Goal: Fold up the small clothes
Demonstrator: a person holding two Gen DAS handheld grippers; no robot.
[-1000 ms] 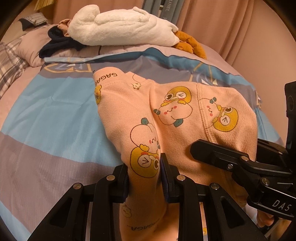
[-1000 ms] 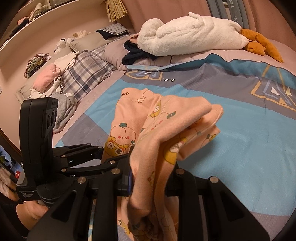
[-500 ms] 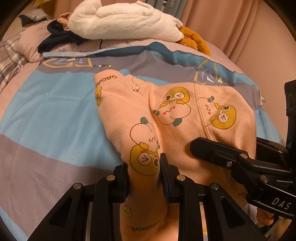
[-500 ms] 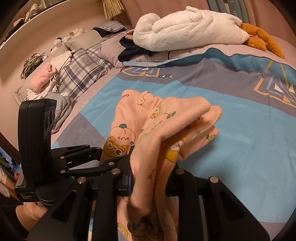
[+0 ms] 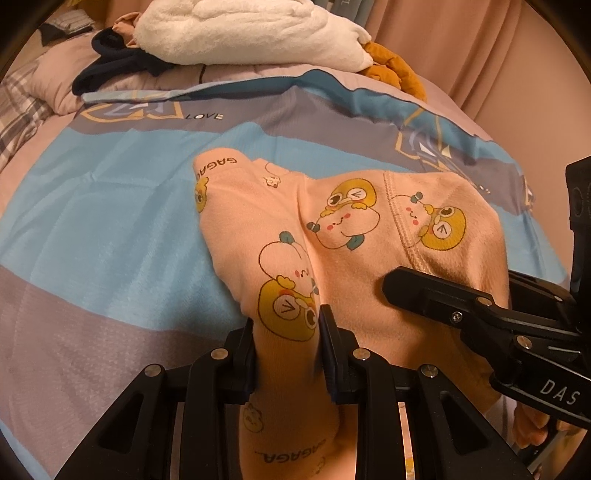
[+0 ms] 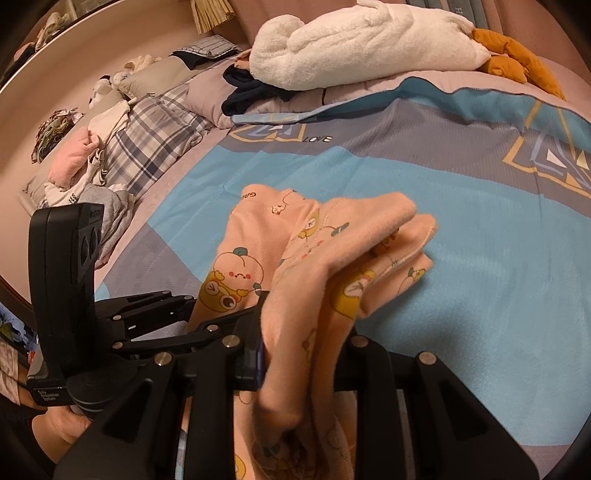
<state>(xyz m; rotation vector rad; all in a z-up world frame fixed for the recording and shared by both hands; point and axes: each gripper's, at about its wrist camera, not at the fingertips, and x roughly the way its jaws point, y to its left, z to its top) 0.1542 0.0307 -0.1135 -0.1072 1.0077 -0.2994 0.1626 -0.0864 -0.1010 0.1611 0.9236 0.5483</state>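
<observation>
1. At the 6 o'clock edge of the left wrist view, the left gripper is seen with its jaws clamped on a fold of the small peach-pink cotton garment printed with yellow cartoon characters.
2. In the right wrist view, the right gripper is likewise seen with its jaws pressed together on a bunched edge of the same garment, cloth being squeezed between the black pads.
3. The garment is held between the two grippers at its near end; its far end, lettered "GAGAGA", is laid toward 12 o'clock on the blue, grey and mauve printed bedspread.
4. At 3 o'clock in the left wrist view, the right gripper is shown just beside the garment's right edge; at 9 o'clock in the right wrist view, the left gripper is shown.
5. A person's hand is partly visible at 8 o'clock in the right wrist view, on the handle.
6. Farther off, at 12 o'clock, a fluffy white plush toy with orange feet is laid across the bed, with a dark navy garment beside it.
7. At 10 o'clock in the right wrist view, a plaid grey-and-white cloth and a heap of pink and white clothes are seen.
</observation>
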